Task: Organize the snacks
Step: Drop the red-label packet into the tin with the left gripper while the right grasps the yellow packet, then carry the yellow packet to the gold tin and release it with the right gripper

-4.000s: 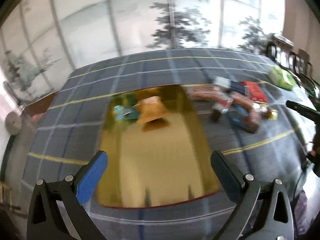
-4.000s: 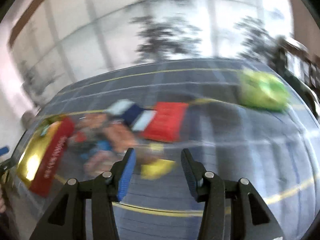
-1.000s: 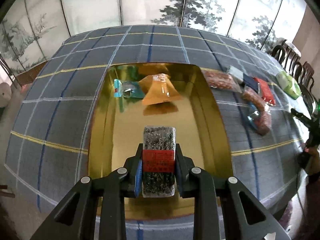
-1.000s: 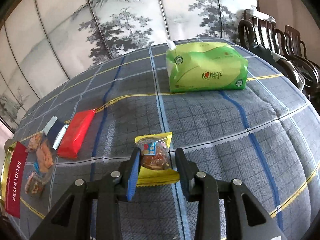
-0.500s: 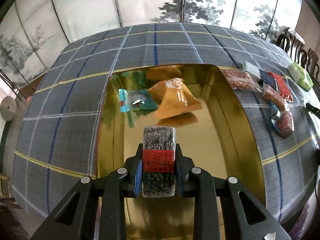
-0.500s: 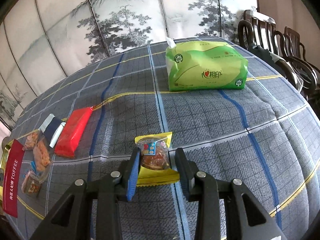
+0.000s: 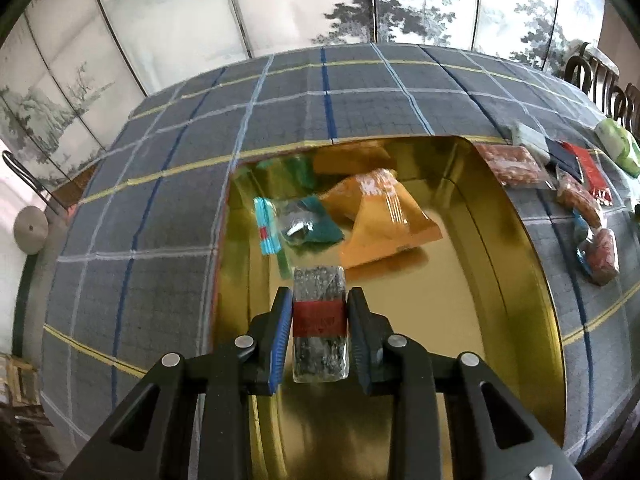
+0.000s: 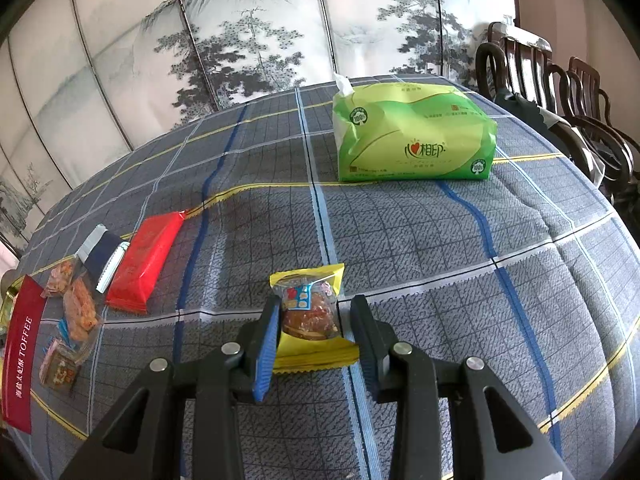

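A clear bar of dark seeds with a red band (image 7: 319, 292) hangs between the fingers of my left gripper (image 7: 320, 320), low over the floor of the open gold tin (image 7: 520, 280). Its jaws are opening, and thin gaps show on both sides of the bar. An orange packet (image 7: 384, 216) and a teal packet (image 7: 308, 220) lie at the tin's far end. On the plaid cloth, my right gripper (image 8: 314, 320) is shut on a yellow-wrapped pastry (image 8: 308, 288).
A green tissue pack (image 8: 412, 136) stands at the far right. A red packet (image 8: 144, 256), a navy packet (image 8: 102, 252), several clear snack packs (image 8: 80, 312) and the red toffee lid (image 8: 22, 356) lie to the left. Dark chairs (image 8: 560, 80) line the table's right side.
The left gripper has moved further over the tin with the bar. The bar now looks smaller and lower between the fingers. The right gripper and pastry have stayed still.
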A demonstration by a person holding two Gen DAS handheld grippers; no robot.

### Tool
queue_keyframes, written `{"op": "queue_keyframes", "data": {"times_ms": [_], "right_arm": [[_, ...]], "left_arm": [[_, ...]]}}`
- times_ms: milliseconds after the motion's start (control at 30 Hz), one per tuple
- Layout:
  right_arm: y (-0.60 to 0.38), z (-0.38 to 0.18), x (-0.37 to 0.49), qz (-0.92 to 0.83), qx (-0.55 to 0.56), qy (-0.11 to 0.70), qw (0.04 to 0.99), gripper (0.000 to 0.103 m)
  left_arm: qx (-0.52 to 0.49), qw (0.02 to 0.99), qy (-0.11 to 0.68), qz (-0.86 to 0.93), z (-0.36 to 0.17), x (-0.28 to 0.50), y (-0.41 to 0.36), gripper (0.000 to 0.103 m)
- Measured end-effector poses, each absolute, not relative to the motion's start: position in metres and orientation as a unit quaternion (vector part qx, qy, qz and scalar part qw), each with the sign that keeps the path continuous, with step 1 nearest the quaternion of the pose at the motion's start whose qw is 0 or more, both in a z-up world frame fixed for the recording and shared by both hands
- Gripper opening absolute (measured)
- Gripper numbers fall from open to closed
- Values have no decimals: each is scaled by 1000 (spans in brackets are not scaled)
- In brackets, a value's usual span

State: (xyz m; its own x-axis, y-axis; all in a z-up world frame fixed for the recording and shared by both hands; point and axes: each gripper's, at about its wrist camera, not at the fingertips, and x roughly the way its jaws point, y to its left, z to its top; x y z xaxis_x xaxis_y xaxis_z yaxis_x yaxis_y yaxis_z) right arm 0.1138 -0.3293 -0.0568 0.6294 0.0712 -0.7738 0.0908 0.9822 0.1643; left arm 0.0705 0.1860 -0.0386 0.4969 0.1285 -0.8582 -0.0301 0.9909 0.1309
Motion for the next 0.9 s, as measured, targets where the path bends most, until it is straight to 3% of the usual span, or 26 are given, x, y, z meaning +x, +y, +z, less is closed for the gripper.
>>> {"op": "queue_keyframes", "data": {"times_ms": [300, 467, 667, 900], "right_arm": [[-329, -57, 114, -6, 93, 431, 898, 35], [-329, -56, 114, -6, 95, 431, 898, 35], [-331, -57, 114, -3, 100, 429, 898, 35], [-327, -57, 107, 6, 97, 431, 897, 35]], "left_arm": [[54, 870, 488, 53, -30, 69, 183, 28], [38, 876, 476, 67, -21, 53, 178, 44], [27, 884, 458, 88, -6, 28, 165, 49], [42, 894, 431, 113, 12, -4, 150, 65]]}}
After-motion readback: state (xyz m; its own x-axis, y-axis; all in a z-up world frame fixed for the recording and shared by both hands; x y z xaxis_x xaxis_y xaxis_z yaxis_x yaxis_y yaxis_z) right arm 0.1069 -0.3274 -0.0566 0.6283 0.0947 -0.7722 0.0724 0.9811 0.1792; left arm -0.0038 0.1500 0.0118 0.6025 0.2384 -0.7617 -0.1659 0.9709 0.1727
